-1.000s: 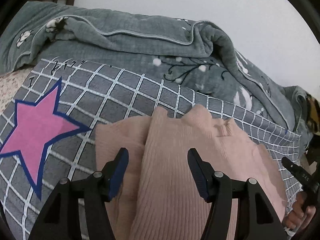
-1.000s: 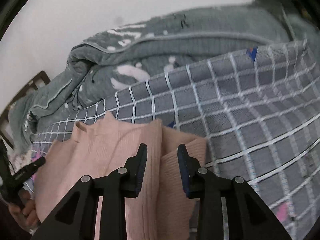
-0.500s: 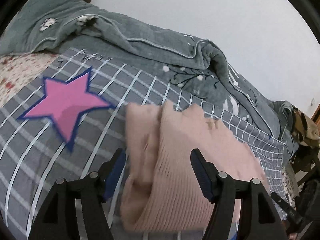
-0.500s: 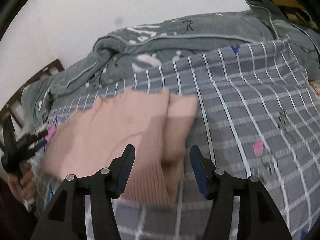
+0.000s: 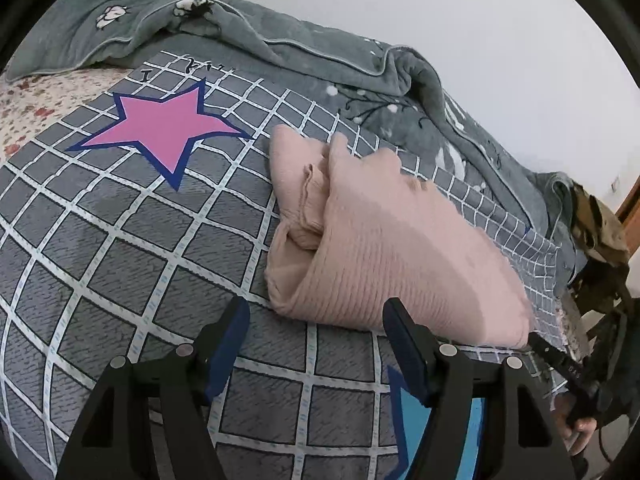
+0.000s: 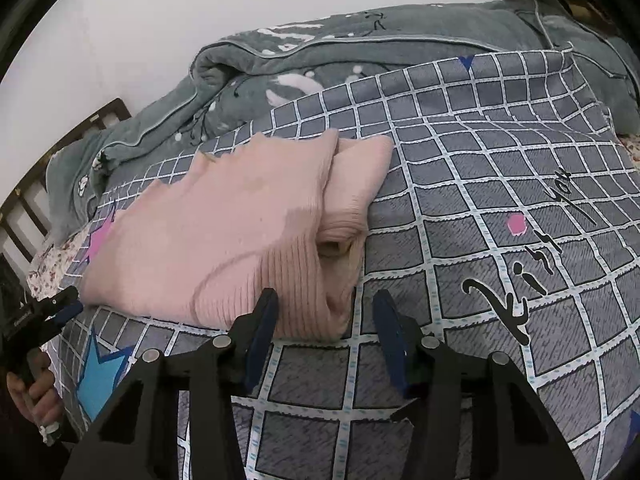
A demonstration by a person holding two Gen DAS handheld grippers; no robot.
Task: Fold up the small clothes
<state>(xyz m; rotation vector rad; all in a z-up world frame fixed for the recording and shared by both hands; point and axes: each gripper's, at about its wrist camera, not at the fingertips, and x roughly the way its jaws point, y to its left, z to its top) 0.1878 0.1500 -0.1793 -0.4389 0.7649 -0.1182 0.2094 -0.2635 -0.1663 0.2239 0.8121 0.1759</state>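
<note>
**Folded Sweater on Bed, Both Grippers Clear**

The pink sweater (image 5: 384, 248) lies folded on the grid-patterned bedspread (image 5: 120, 240). A grey quilt (image 5: 280, 52) is bunched at 12 o'clock against the white wall (image 5: 480, 20).

The left hand-held gripper (image 5: 316, 344) stands open and empty. The right hand-held gripper (image 6: 324, 336) is closing; its pads touch nothing.

Bare bedspread extends toward 3 o'clock in the right wrist view.

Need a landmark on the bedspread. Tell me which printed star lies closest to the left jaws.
The blue star, printed on the checked bedspread right under the left gripper. The pink star lies far beyond, past the pink sweater.
</note>
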